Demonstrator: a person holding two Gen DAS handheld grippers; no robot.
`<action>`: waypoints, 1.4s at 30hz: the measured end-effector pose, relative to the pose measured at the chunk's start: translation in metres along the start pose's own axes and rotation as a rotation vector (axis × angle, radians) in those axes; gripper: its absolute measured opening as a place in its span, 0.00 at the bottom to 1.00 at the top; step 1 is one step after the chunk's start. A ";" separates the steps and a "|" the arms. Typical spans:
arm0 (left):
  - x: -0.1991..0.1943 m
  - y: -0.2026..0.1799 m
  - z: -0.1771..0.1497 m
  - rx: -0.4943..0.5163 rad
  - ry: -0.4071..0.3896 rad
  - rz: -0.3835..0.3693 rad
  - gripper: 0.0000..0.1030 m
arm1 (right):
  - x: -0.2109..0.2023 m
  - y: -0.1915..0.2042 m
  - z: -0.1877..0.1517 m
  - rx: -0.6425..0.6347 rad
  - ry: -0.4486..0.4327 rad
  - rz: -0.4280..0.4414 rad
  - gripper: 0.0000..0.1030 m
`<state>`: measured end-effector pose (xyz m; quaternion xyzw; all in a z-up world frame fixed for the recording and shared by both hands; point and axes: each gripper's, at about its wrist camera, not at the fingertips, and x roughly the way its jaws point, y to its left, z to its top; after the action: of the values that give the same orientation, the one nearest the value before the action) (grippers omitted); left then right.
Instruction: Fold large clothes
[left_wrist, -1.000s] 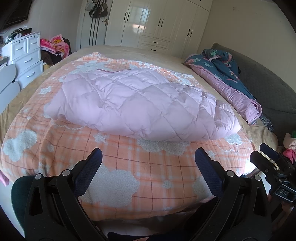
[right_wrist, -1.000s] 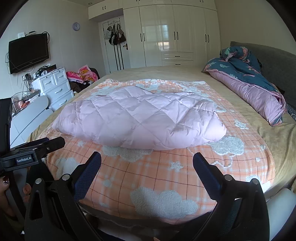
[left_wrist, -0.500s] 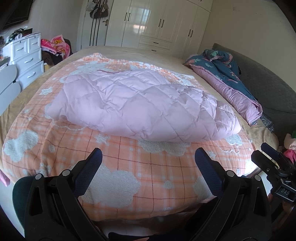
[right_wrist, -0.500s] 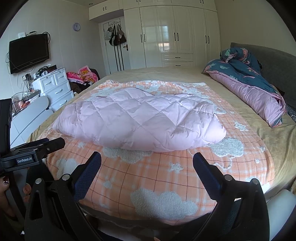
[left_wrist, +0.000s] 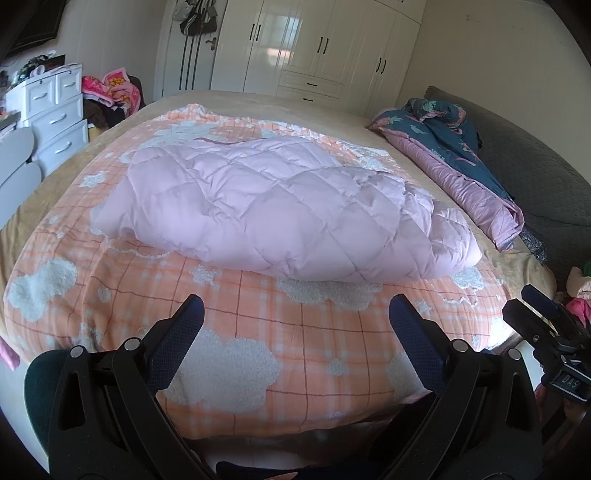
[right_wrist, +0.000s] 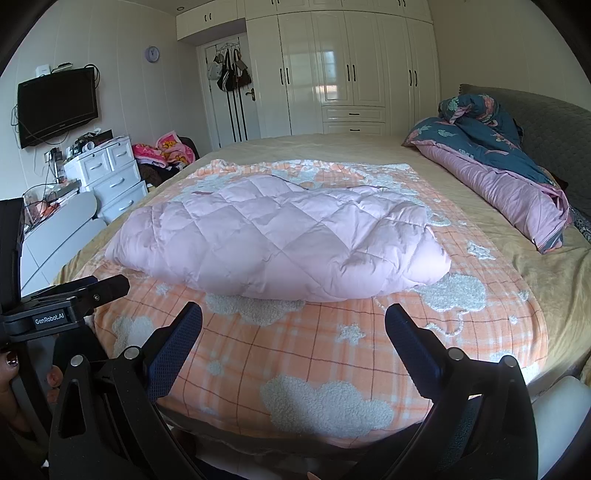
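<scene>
Over the last second almost nothing shifts: the pink quilted coat (left_wrist: 273, 210) lies in a puffy doubled bundle mid-blanket (left_wrist: 229, 325), short of the bed's near edge, while the left gripper (left_wrist: 295, 332) and right gripper (right_wrist: 293, 336) hover apart, empty, so the fold looks either settled or awaiting another pass.

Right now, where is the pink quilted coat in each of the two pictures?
Left wrist view: the pink quilted coat lies across the middle, above both open fingers.
Right wrist view: it lies at the centre, slightly left.
Shared landmark: the orange checked blanket under it.
</scene>
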<state>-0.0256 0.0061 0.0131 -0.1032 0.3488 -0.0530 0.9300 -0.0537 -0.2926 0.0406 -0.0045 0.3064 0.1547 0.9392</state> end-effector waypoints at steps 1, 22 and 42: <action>0.000 0.000 0.000 0.000 -0.001 -0.001 0.91 | 0.000 0.000 0.000 0.000 0.000 0.000 0.96; 0.000 -0.001 -0.002 0.002 -0.002 0.004 0.91 | 0.000 0.001 0.000 -0.002 -0.001 -0.001 0.96; -0.003 0.001 -0.005 0.014 -0.014 0.013 0.91 | -0.001 0.002 0.000 -0.004 0.002 -0.008 0.96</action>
<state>-0.0311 0.0066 0.0110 -0.0950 0.3426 -0.0487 0.9334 -0.0553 -0.2908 0.0411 -0.0080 0.3070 0.1514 0.9396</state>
